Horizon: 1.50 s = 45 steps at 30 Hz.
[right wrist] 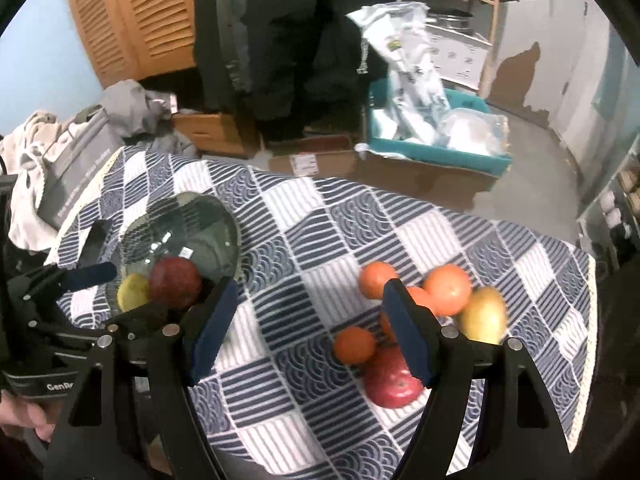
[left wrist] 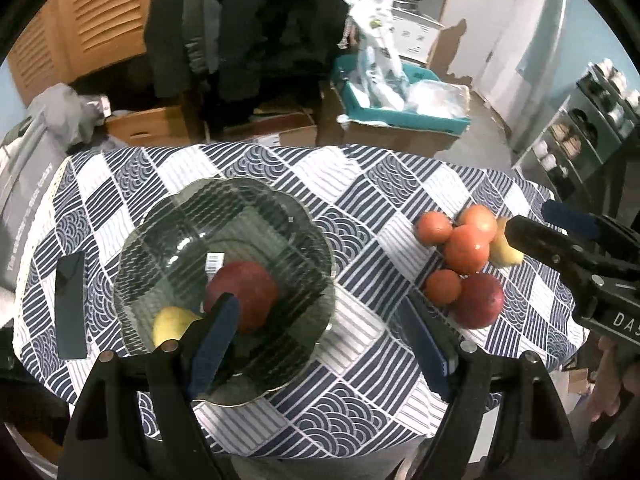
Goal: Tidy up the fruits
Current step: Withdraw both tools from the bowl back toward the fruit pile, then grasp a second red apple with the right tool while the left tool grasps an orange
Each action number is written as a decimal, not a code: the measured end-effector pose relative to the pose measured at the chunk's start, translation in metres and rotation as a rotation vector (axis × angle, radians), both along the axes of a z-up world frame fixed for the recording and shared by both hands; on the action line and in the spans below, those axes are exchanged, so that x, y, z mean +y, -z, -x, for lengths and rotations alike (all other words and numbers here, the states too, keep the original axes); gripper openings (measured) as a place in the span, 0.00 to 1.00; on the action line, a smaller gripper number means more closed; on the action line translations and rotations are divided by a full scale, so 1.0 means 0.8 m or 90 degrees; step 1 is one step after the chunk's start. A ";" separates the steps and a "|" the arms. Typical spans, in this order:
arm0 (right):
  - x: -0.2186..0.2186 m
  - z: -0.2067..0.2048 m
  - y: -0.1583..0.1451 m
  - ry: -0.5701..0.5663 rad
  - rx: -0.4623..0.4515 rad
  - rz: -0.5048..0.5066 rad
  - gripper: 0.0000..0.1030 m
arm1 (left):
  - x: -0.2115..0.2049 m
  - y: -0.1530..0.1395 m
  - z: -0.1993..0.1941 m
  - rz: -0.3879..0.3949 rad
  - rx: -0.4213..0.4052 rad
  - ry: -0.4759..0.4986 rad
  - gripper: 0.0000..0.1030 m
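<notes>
A glass bowl stands on the left of the table and holds a red apple and a yellow pear. My left gripper is open and empty, its left finger over the bowl's near rim. A pile of oranges, a red apple and a yellow pear lies on the right. My right gripper is open and empty, above the cloth just left of that pile; the red apple lies partly behind its right finger. The bowl shows far left.
A dark phone lies left of the bowl. The table has a blue and white patterned cloth. Behind it are cardboard boxes, a teal crate with bags, hanging coats and a shelf rack at the right.
</notes>
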State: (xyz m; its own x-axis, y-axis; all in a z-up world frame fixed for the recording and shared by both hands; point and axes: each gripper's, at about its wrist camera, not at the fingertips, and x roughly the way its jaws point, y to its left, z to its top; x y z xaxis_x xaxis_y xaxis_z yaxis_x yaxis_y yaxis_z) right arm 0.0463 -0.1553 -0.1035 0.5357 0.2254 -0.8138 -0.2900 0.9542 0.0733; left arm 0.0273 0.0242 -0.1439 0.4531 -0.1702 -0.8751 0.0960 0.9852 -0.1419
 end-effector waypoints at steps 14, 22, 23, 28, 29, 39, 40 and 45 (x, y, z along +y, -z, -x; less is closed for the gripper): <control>-0.085 0.011 0.041 0.070 0.041 0.007 0.73 | -0.070 0.012 0.001 -0.028 0.011 0.066 0.81; -0.103 0.008 0.086 0.074 0.093 0.011 0.73 | -0.089 0.042 -0.005 -0.063 0.030 0.077 0.81; -0.104 0.007 0.093 0.072 0.103 0.009 0.73 | -0.089 0.046 -0.005 -0.067 0.033 0.077 0.81; -0.103 -0.001 0.128 0.064 0.165 -0.003 0.73 | -0.093 0.067 -0.010 -0.074 0.052 0.078 0.81; -0.102 -0.003 0.135 0.063 0.175 0.000 0.73 | -0.094 0.071 -0.011 -0.072 0.056 0.080 0.81; -0.094 -0.015 0.190 0.047 0.227 0.013 0.73 | -0.103 0.097 -0.020 -0.078 0.083 0.085 0.81; -0.092 -0.016 0.193 0.046 0.229 0.013 0.73 | -0.104 0.098 -0.021 -0.078 0.084 0.086 0.81; -0.087 -0.019 0.212 0.037 0.242 0.017 0.73 | -0.108 0.101 -0.024 -0.075 0.090 0.086 0.81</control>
State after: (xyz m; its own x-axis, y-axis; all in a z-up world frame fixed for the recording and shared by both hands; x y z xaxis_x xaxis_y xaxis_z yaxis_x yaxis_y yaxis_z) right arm 0.0613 -0.2251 -0.2734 0.2064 0.1793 -0.9619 -0.1928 0.9712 0.1396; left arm 0.0468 -0.0622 -0.2249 0.3043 -0.1143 -0.9457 0.2158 0.9752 -0.0484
